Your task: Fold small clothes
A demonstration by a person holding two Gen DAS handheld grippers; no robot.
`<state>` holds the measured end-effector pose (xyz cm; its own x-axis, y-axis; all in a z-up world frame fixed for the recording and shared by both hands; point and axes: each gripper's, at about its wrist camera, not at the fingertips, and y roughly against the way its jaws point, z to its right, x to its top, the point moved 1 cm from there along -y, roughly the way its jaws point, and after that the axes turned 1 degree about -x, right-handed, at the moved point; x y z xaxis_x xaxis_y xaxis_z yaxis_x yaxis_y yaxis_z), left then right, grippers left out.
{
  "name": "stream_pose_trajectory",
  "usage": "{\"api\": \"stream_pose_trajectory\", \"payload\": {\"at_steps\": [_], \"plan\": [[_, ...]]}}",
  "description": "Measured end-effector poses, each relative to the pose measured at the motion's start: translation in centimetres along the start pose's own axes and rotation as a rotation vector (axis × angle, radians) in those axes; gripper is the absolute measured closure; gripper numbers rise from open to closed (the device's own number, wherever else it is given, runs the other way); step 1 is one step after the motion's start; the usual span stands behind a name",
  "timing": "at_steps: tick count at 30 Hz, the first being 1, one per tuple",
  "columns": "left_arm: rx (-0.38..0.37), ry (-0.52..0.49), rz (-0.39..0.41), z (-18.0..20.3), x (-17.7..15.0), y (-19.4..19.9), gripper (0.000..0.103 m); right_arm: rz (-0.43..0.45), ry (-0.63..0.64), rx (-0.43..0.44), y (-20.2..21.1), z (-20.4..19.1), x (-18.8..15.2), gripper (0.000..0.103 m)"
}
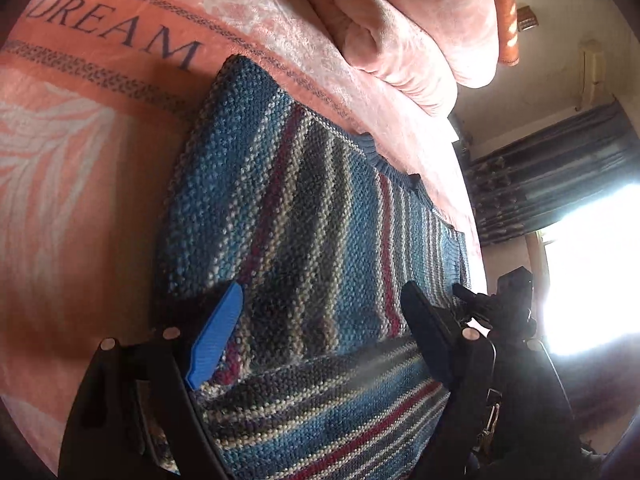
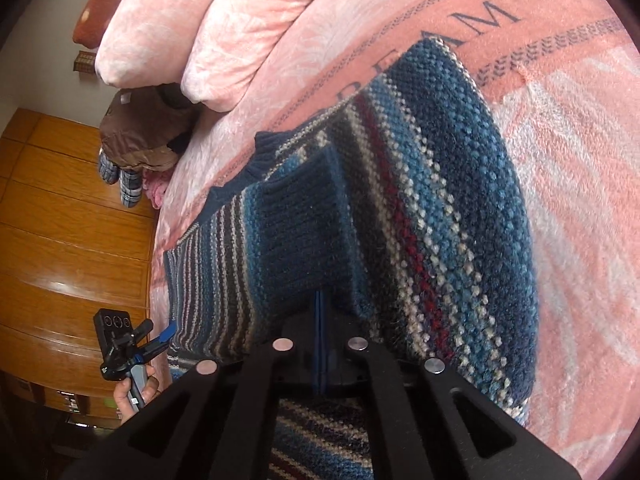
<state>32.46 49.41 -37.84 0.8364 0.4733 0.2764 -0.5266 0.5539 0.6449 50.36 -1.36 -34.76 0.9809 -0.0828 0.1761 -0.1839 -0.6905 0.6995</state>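
A blue knitted sweater (image 1: 304, 216) with white, grey and red stripes lies on the pink bed blanket (image 1: 80, 152). My left gripper (image 1: 320, 296) hovers open over the sweater's lower part, blue pad (image 1: 216, 332) on the left, black finger (image 1: 424, 332) on the right, nothing between them. The right gripper (image 1: 484, 304) shows at the sweater's right edge. In the right wrist view my right gripper (image 2: 320, 312) is shut, its tips buried in a folded-over part of the sweater (image 2: 400, 208) beside a ribbed cuff (image 2: 300, 224). The left gripper (image 2: 160, 338) sits far left, held by a hand (image 2: 132, 396).
Folded pink quilts (image 1: 400, 28) are stacked at the head of the bed. A brown garment with plaid parts (image 2: 140, 136) lies at the bed's edge. Wooden cabinet panels (image 2: 68, 248) stand beside the bed. A bright window (image 1: 592, 264) and dark curtain (image 1: 540, 176) are beyond it.
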Motion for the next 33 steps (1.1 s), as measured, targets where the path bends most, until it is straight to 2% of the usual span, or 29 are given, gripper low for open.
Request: {"api": "stream_pose_trajectory", "payload": {"at_steps": [2,4,7,8,10,11,12,14,17,19,21,23,28,31,33], "plan": [[0.006,0.001,0.008,0.6,0.0,0.5,0.022,0.014,0.01,0.014,1.2,-0.6,-0.5,0.095],[0.0,-0.021,0.015,1.6,-0.4,1.3,0.021,0.028,0.015,0.024,2.4,-0.7,-1.2,0.095],[0.037,-0.041,0.008,2.0,-1.3,1.8,0.016,0.036,-0.012,-0.017,3.0,0.7,-1.8,0.094],[0.066,-0.036,-0.005,1.6,-1.6,1.6,0.017,0.022,-0.031,-0.049,2.6,1.6,-1.9,0.097],[0.065,-0.002,-0.018,0.9,-1.9,1.3,0.017,0.006,-0.052,-0.044,2.1,2.4,-2.3,0.101],[0.066,0.017,-0.007,0.6,-2.0,2.0,0.017,0.014,-0.058,-0.046,2.7,2.2,-2.6,0.098],[0.078,0.032,0.0,1.0,-2.1,2.8,0.016,0.018,-0.055,-0.036,3.6,1.6,-3.0,0.086],[0.067,0.02,-0.009,2.5,-3.2,4.7,0.014,0.002,-0.012,-0.022,6.0,0.0,-4.6,0.074],[0.063,-0.004,-0.075,4.5,-7.5,8.0,0.012,-0.093,0.054,-0.055,9.8,-1.3,-9.4,0.067],[0.094,-0.003,-0.124,4.7,-11.4,10.3,0.012,-0.153,0.046,-0.084,12.0,-0.7,-13.2,0.059],[0.101,0.056,-0.158,3.8,-15.6,12.4,0.011,-0.173,-0.002,-0.093,14.2,0.8,-16.8,0.053],[0.073,0.154,-0.197,1.9,-19.8,13.8,0.011,-0.191,-0.041,-0.109,15.9,2.1,-20.1,0.05],[0.028,0.271,-0.27,0.0,-27.2,13.8,0.009,-0.224,-0.137,-0.081,17.0,3.3,-25.6,0.044],[0.052,0.327,-0.305,-0.6,-29.8,12.4,0.009,-0.252,-0.166,-0.088,15.7,3.5,-27.5,0.044],[0.032,0.357,-0.322,-0.8,-30.7,11.3,0.009,-0.271,-0.181,-0.094,14.7,3.9,-28.8,0.044]]}}
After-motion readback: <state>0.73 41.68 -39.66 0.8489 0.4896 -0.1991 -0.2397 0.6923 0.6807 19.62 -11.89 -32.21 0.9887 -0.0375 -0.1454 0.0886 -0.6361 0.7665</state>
